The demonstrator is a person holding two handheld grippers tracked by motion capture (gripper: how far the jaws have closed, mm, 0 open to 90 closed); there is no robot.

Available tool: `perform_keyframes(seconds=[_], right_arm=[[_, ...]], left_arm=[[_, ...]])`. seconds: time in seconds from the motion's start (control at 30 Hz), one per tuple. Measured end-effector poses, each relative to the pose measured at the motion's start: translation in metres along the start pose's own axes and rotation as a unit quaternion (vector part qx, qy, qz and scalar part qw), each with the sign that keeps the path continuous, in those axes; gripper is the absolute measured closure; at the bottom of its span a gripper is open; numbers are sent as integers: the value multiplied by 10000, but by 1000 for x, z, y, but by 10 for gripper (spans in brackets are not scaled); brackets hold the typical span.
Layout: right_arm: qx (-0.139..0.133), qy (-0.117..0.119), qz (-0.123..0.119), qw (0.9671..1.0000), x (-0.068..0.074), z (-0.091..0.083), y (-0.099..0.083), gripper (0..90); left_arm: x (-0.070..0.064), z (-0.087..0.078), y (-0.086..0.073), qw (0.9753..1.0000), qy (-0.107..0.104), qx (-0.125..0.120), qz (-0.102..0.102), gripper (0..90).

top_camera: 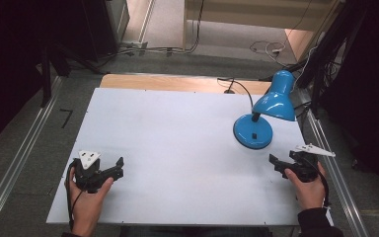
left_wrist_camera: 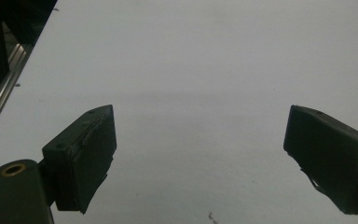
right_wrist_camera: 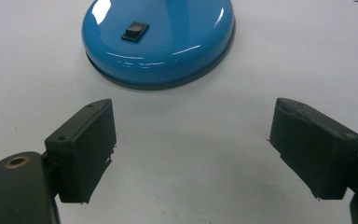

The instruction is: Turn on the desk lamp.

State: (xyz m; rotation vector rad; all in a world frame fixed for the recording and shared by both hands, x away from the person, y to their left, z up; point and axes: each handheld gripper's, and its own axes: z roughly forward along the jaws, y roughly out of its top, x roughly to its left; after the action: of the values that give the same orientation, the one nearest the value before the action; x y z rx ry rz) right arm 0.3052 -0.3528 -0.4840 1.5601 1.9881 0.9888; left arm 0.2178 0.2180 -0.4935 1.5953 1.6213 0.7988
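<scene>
Here the right tongs (right_wrist_camera: 193,149) gape empty just short of the blue desk lamp (top_camera: 269,106), which stands at the counter's (top_camera: 177,133) far right; judging by their aim, nudge forward and press the black rocker switch (right_wrist_camera: 136,31) on its base squarely; left tongs (left_wrist_camera: 200,158) rest wide open and empty, well apart; the lamp's cable (top_camera: 237,85) trails behind, and nothing blocks the approach.

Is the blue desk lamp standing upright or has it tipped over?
Upright. The lamp stands with its round base flat on the white table, and its neck rises to the shade above.
</scene>
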Motion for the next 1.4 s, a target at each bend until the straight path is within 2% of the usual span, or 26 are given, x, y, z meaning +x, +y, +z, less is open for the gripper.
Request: perform_keyframes(seconds=[0.5,1.4], right_arm=[[23,26,-75,10000,4,5,6,133],[56,-16,-55,10000,6,17,18,135]], left_arm=[[1,0,0,10000,1,5,-28,107],[3,0,0,10000,-19,18,-72,107]])
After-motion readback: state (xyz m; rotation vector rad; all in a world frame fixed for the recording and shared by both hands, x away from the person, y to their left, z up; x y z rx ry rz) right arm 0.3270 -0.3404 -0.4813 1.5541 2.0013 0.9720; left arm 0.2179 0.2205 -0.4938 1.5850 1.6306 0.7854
